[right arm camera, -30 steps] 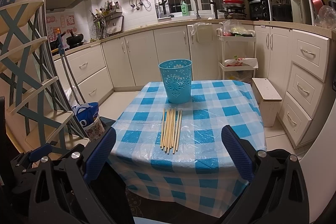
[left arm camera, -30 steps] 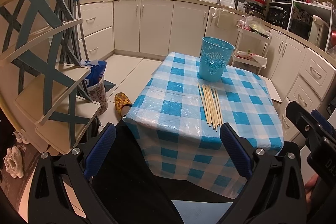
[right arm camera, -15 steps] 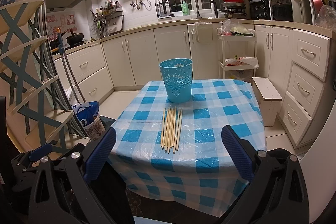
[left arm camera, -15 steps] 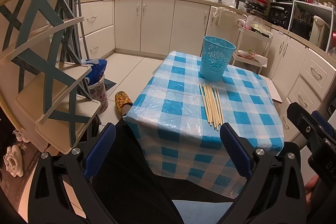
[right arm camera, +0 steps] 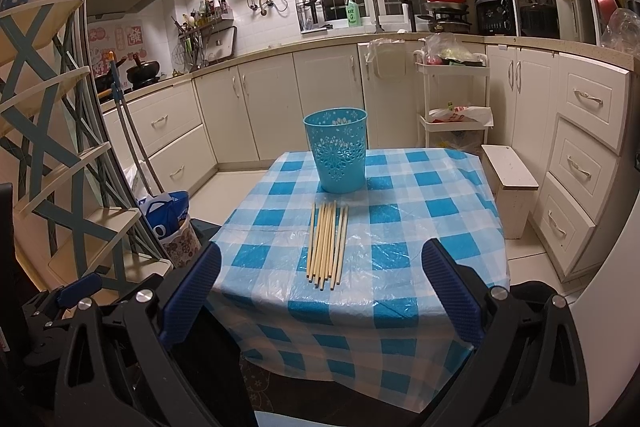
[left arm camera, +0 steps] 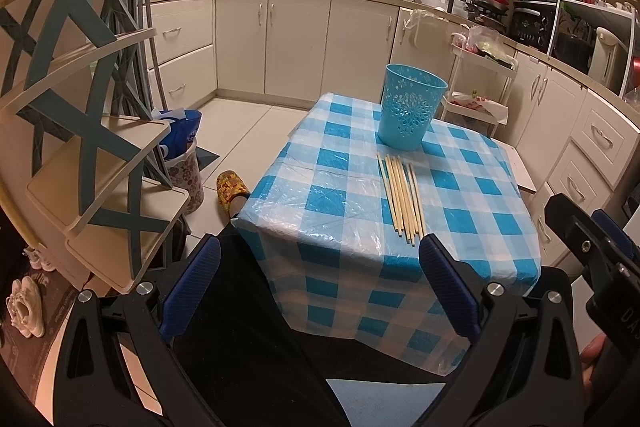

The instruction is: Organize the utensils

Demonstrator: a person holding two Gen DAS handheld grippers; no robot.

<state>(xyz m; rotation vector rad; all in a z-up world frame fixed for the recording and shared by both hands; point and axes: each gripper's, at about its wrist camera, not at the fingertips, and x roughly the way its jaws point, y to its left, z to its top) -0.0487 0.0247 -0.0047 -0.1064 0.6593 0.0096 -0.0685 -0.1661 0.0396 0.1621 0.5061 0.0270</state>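
Several wooden chopsticks (left arm camera: pixel 401 198) (right arm camera: pixel 328 244) lie side by side on a small table with a blue-and-white checked cloth (left arm camera: pixel 332 195) (right arm camera: pixel 404 227). Just behind them stands an upright turquoise plastic holder (left arm camera: pixel 411 107) (right arm camera: pixel 339 150) with a cut-out pattern. My left gripper (left arm camera: pixel 320 267) hangs open before the table's near-left corner, holding nothing. My right gripper (right arm camera: pixel 320 275) is open too, in front of the near edge, level with the chopstick ends. The right gripper's black body (left arm camera: pixel 592 259) shows at the right edge of the left wrist view.
A cream shelf rack with blue crossbars (left arm camera: pixel 92 131) (right arm camera: pixel 48 147) stands close on the left. A bag-lined bin (left arm camera: pixel 182 155) and a yellow slipper (left arm camera: pixel 230 187) sit on the floor. White cabinets (right arm camera: pixel 580 163), a trolley (right arm camera: pixel 454 99) and a small white stool (right arm camera: pixel 510 183) flank the right.
The left wrist view has drifted slightly, the table and holder sitting a touch lower and to the right in it. The right wrist view is almost unchanged. Both grippers stay open.
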